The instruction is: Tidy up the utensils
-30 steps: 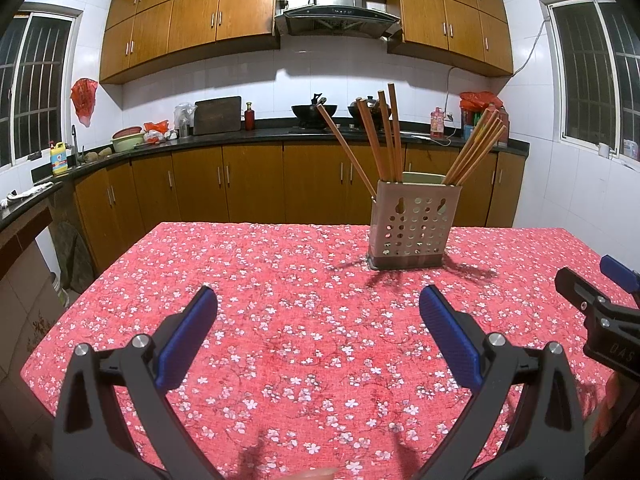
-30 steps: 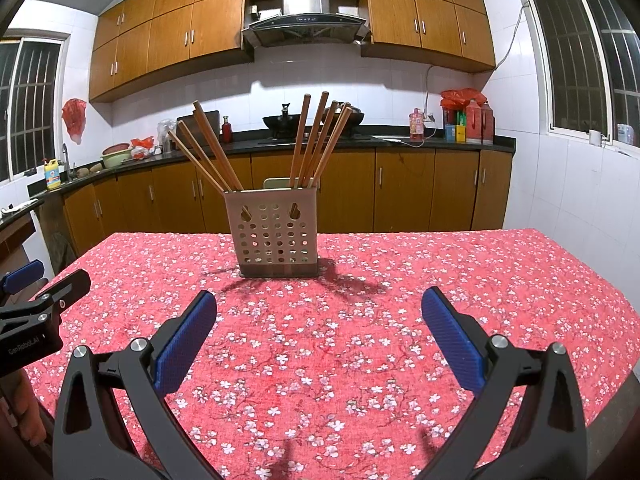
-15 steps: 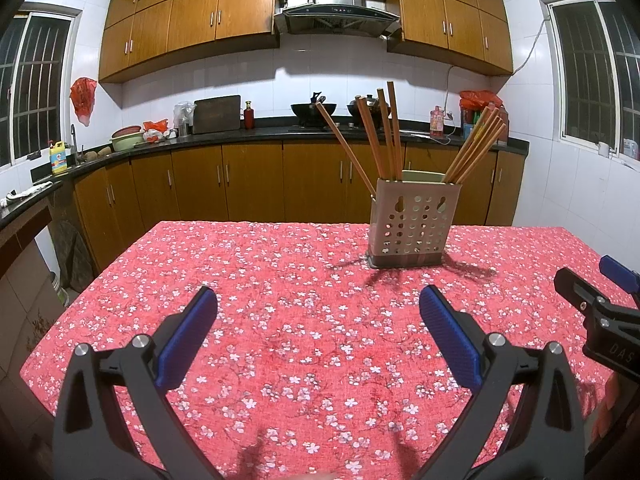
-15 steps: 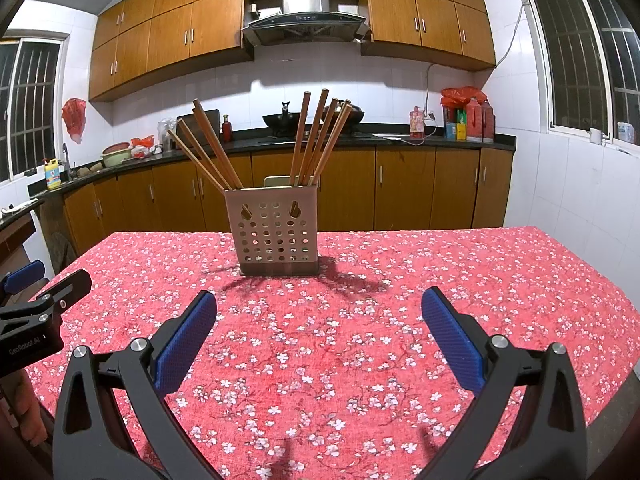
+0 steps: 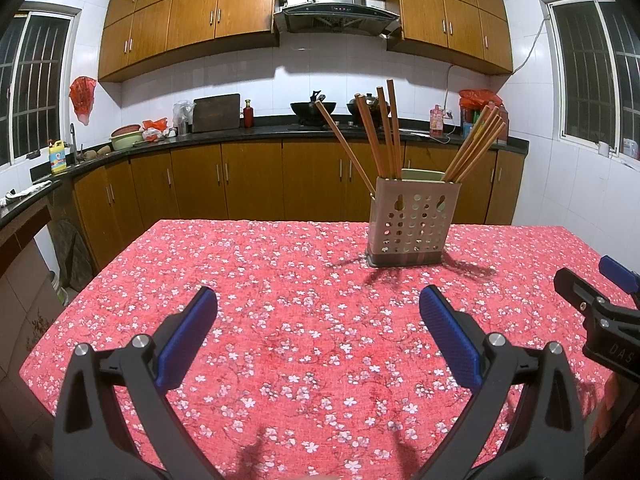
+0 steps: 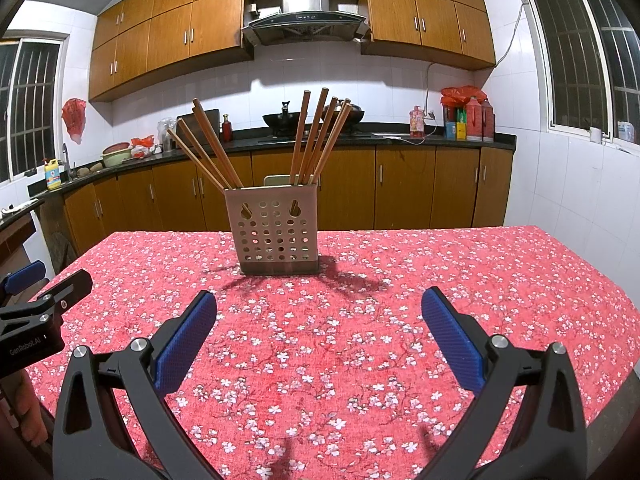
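Roughly nine chopsticks [image 6: 316, 136] stand in one perforated holder [image 6: 276, 232]; two grippers gape empty.

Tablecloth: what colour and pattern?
The tablecloth is red with small white and pink blossoms, clearest in the right wrist view.

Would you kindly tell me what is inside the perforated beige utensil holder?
Wooden chopsticks stand in the perforated beige utensil holder, leaning in two bunches, left and right. Its walls hide their lower ends and any divider.
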